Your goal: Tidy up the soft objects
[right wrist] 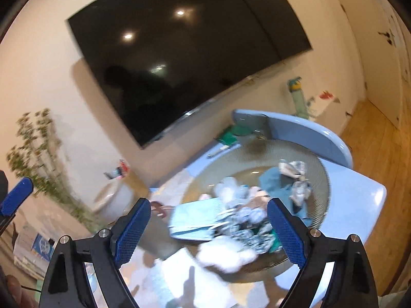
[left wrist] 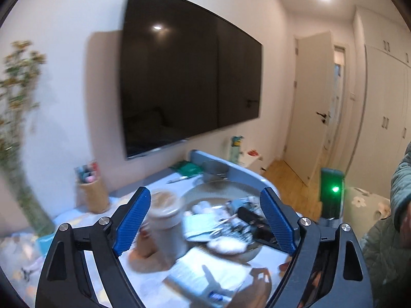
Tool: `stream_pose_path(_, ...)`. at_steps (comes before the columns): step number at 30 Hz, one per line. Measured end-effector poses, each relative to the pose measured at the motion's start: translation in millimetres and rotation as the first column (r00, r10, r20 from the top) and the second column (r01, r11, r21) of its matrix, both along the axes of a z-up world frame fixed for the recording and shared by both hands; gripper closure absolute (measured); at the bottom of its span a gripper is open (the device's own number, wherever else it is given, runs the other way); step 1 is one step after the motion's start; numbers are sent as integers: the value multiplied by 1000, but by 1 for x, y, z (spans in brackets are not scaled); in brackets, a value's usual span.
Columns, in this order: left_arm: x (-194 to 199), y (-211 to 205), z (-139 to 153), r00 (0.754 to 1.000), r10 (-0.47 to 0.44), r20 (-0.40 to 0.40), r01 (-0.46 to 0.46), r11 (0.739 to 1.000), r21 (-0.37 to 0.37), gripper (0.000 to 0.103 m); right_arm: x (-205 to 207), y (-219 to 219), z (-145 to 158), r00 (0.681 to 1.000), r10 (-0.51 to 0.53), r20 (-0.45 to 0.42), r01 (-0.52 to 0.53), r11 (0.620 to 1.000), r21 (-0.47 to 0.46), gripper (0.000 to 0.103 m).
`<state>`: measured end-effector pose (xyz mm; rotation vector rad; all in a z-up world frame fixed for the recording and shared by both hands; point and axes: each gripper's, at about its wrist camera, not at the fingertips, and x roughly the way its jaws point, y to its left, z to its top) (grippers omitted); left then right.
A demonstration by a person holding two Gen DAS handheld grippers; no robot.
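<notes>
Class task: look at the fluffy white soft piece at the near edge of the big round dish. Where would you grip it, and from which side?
Grip the fluffy white piece across its puffy middle, coming from above on the near side. It lies at the front rim of the ribbed round dish, apart from the tangled patterned cloths behind. The open right gripper already faces it. Blur hides finer detail.

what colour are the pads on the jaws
Blue, with a fine textured grid; the pads show sharpest in the right wrist view.
</notes>
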<state>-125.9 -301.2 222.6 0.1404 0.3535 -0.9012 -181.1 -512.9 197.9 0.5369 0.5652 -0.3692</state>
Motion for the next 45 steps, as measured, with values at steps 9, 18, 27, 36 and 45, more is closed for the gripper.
stream_pose_path(9, 26, 141, -39, 945, 326, -38, -327, 945, -19, 16, 18, 127, -4, 963, 271, 9, -268, 957, -107, 11)
stream_pose_path(18, 66, 257, -87, 813, 555, -175, -564, 826, -2, 16, 47, 239, -28, 859, 506, -84, -511, 832, -214, 11)
stream_pose_path(27, 102, 299, -162, 705, 679, -204, -659, 734, 166, 16, 95, 292, -91, 782, 578, -232, -616, 773, -152, 11)
stream_pose_path(36, 122, 332, -198, 681, 677, -278, -634, 735, 238, 16, 125, 305, -139, 735, 591, -332, -641, 765, -59, 11)
stream_pose_path(45, 147, 345, -218, 647, 690, -325, -629, 724, 284, 16, 162, 321, -167, 705, 580, -410, -642, 766, -21, 11)
